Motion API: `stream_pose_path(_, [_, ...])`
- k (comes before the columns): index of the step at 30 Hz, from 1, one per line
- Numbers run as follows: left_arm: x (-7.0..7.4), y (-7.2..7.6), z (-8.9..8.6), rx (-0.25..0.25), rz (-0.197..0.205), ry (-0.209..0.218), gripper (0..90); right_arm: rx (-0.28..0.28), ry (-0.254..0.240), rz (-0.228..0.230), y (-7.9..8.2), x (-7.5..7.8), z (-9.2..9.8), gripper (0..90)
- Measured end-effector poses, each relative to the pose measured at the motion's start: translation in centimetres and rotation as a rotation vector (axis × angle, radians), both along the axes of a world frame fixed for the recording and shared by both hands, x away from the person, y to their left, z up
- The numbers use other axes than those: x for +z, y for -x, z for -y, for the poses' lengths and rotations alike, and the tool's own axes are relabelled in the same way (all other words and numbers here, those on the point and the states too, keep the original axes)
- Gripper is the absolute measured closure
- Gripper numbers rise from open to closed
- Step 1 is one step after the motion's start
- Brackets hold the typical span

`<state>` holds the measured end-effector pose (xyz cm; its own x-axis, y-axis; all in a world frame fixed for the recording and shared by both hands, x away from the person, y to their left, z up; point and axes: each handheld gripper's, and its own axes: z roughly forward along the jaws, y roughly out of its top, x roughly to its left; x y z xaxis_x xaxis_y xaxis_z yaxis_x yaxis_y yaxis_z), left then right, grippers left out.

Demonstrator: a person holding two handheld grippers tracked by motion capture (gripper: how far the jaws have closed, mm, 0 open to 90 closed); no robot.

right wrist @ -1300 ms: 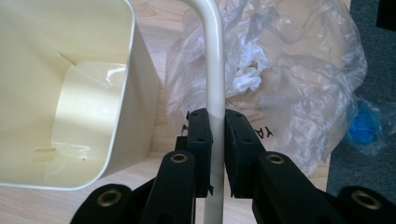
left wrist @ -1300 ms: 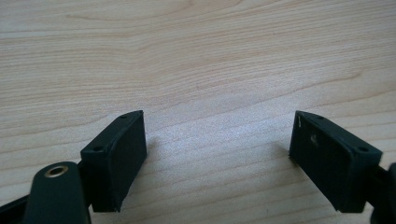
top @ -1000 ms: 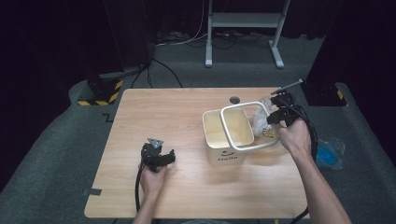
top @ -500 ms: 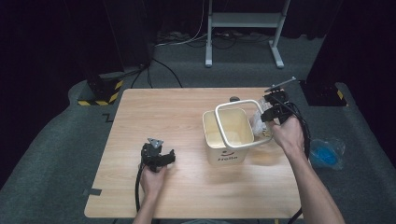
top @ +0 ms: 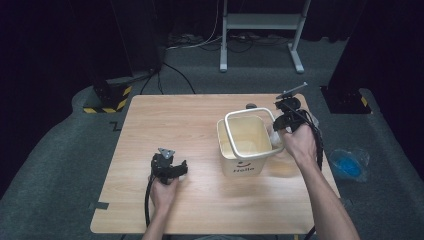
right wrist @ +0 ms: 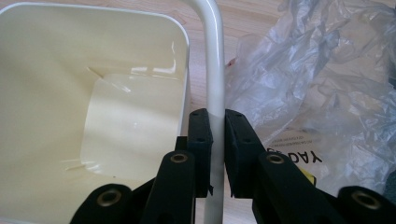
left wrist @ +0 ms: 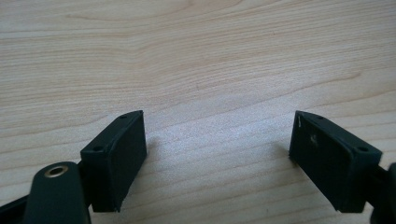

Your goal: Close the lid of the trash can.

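Observation:
A cream plastic bin marked "Hello" stands right of the table's middle. A white rectangular ring lies over its top opening, slightly tilted. My right gripper is shut on the ring's right side. In the right gripper view the white bar runs between the pressed jaws of the right gripper, with the bin's empty inside to the left. My left gripper rests on the wood at the front left. In its own view the left gripper is open, with bare table between the jaws.
Crumpled clear plastic lies on the table just right of the bin. A blue thing in a clear bag is on the floor past the table's right edge. A metal stand is behind the table.
My right gripper has carried the white ring leftward, from off the bin's right side to over its opening. The left gripper has stayed where it was.

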<state>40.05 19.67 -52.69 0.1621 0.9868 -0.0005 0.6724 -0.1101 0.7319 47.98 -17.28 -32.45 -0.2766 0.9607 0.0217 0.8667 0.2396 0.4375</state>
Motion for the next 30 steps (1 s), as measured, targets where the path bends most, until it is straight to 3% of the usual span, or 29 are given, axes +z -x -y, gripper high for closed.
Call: stream_pose_path(30, [0.0, 0.0, 0.0, -0.001, -0.001, 0.002, 18.9, -0.008, 0.034, -0.017, -0.5, -0.8, -2.2, 81.5])
